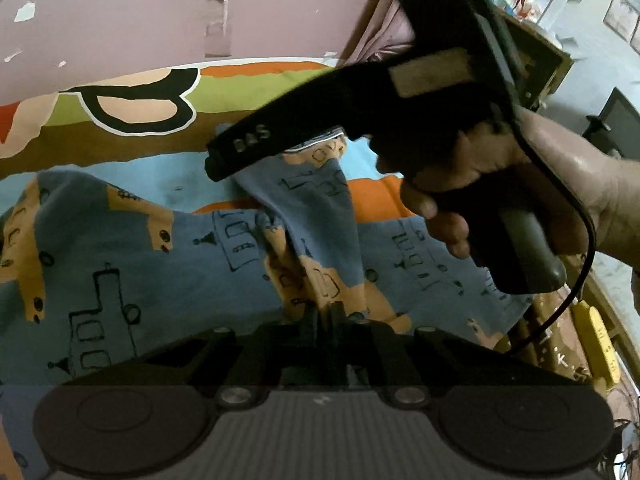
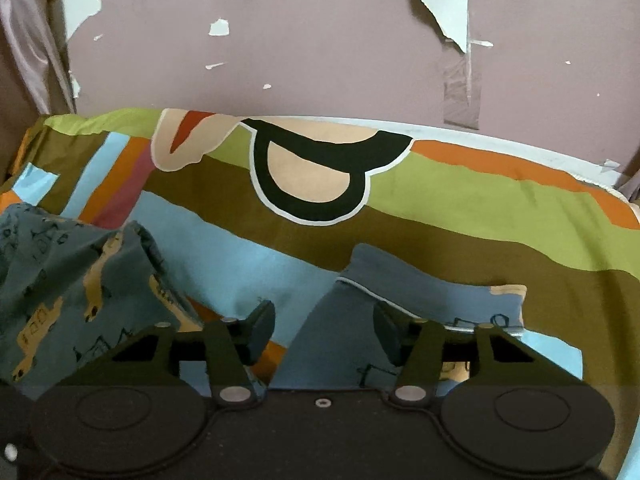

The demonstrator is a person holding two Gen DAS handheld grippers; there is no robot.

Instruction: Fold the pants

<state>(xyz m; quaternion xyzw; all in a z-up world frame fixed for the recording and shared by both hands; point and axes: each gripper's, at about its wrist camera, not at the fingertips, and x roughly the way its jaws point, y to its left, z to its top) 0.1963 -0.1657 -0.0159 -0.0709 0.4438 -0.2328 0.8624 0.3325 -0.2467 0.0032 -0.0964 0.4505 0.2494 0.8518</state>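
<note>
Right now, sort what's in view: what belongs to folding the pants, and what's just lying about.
Belongs to the job:
- pants
- left hand-held gripper, shut on the pants
- right hand-held gripper, jaws apart over a pants edge

Just lying about:
- patterned bedsheet
- peeling wall
- yellow object at the bedside

Raised letters reading "DAS" stand on the black finger of the right gripper [image 1: 240, 156] as seen from the left wrist. Faint marks on a yellow object [image 1: 600, 344] at the right edge are too blurred to read.
</note>
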